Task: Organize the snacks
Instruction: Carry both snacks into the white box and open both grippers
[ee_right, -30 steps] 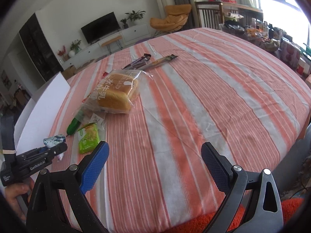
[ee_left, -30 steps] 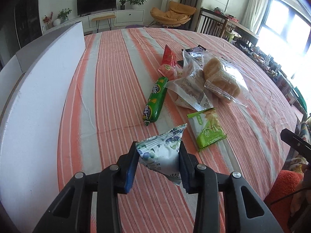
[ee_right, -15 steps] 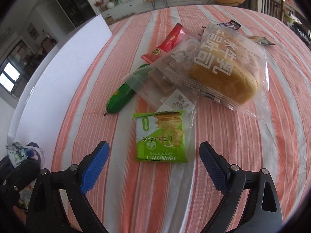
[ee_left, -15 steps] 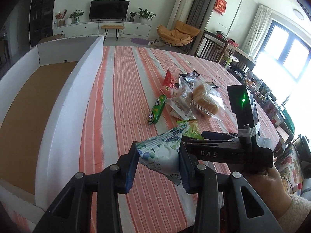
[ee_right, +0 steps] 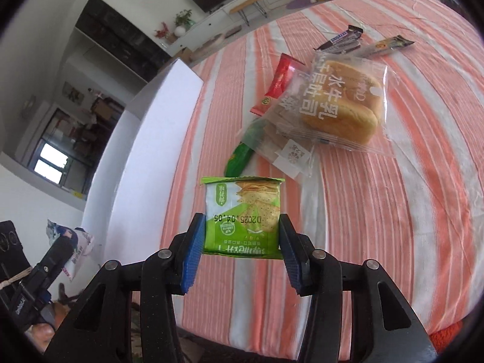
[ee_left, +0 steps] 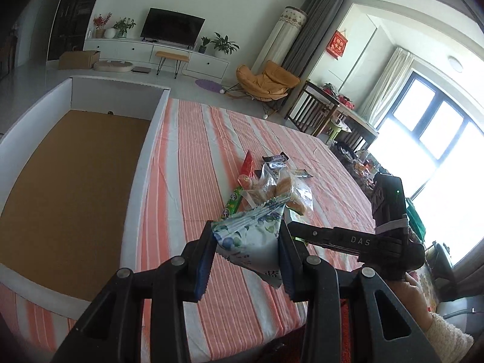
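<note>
The left hand-held gripper (ee_left: 246, 252) is clamped on a white and blue snack packet (ee_left: 251, 242), held in the air above the striped surface (ee_left: 193, 157) just beside the white-walled box (ee_left: 142, 163). The right hand-held gripper (ee_right: 240, 249) is closing its jaws on a green cracker packet (ee_right: 242, 217), whose sides sit between the blue pads (ee_right: 193, 248). Beyond that packet, farther from the box, lie a green tube snack (ee_right: 242, 155), a red packet (ee_right: 276, 84) and a clear bread bag (ee_right: 338, 103), overlapping one another.
</note>
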`<state>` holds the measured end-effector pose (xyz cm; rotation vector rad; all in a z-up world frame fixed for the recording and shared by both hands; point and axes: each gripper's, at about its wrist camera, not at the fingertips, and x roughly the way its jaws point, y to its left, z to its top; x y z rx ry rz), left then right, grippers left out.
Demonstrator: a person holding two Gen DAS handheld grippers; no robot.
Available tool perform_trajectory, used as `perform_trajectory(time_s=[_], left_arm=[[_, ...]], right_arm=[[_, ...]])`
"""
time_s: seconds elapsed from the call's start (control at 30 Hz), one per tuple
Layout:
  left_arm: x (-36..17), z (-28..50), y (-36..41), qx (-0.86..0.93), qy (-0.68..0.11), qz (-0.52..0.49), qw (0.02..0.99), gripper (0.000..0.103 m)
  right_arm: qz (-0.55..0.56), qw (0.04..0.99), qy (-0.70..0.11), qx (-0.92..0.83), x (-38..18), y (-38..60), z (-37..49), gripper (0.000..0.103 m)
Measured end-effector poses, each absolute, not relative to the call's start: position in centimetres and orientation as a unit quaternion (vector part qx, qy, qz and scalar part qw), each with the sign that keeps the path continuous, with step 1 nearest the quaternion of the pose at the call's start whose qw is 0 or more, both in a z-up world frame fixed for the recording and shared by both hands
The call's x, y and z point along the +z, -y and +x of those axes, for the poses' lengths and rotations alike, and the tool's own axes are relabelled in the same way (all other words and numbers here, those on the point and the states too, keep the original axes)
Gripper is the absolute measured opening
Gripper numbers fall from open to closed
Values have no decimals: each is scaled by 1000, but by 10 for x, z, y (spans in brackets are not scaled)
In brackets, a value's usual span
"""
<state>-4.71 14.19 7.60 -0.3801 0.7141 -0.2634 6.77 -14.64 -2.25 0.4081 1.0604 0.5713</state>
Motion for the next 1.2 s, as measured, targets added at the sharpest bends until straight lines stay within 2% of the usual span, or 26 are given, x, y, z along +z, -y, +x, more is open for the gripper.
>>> perform_trajectory(time_s=[0.13,0.23,0.3,0.37,0.4,0.43,0.53,0.67,0.8,0.9,1.07,1.2], left_arm=[[109,-53,-198,-54,-313,-175,932,38],[106,-46,-245,27,-315,-159,935,38],[91,-35,-272,82,-345,-141,924,39],[71,-23,-291,123,-382,-126,907,55],[58,-20,-298,136,-399,-125,898,71],[51,-20,-303,143,-408,-128,893,78],[41,-25,-300,142,-406,-125,894,78],[47,-26,-284,103,-359,-140,917,79],[53,-18,-257,29,-322,-166,932,92],[42,4,-225,15,-348,-119,930,93],[12,34,-185,20,-419,-68,905,93],[17,23,-167,24,-393,-71,916,93]], right_arm=[[184,787,-464,362,35,75,61,50],[167,764,-455,426,64,12,61,50],[155,754,-453,449,72,-26,64,52],[140,752,-457,455,73,-52,67,64],[139,750,-462,452,70,-58,70,80],[147,750,-464,447,67,-57,70,81],[146,769,-456,424,58,-34,67,80],[87,835,-439,320,30,26,64,80],[27,890,-427,157,-18,100,46,80],[14,898,-437,45,-52,151,44,80],[88,894,-439,4,-60,207,42,80],[97,901,-424,11,-62,206,43,80]])
